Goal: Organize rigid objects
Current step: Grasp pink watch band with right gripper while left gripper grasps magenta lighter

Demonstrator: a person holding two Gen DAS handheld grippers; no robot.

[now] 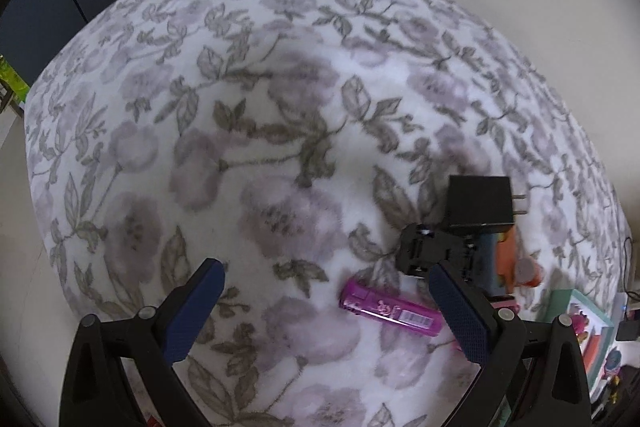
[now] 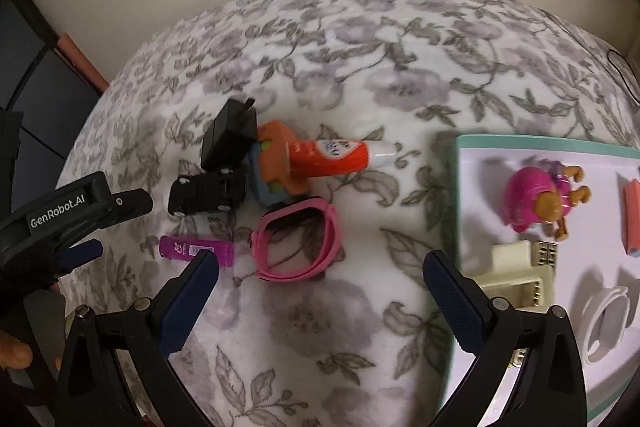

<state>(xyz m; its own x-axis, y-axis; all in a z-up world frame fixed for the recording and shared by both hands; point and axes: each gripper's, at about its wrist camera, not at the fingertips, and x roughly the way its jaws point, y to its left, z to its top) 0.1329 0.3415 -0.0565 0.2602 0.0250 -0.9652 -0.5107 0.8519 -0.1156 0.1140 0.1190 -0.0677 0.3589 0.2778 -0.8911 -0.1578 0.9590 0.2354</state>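
Both tools are spread and hold nothing. The right tool (image 2: 320, 291) hovers over the flowered blanket (image 2: 320, 339), its left finger tip overlapping the purple lighter (image 2: 196, 251) in the right wrist view. Just beyond, at 12 o'clock, lies the pink watch band (image 2: 298, 245); farther off sit the black toy car (image 2: 208, 193), black charger (image 2: 230, 137) and orange glue bottle (image 2: 328, 157). The tray (image 2: 456, 195) at 3 o'clock already holds sorted pieces. The left tool (image 1: 326, 307) hangs near the lighter too. This looks like the picking stage; next, one tool must lower, straddle one item and close.

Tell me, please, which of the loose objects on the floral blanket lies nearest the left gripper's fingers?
The purple cylindrical lighter, lying flat just ahead of the left gripper; the black toy car and black plug adapter lie beyond.
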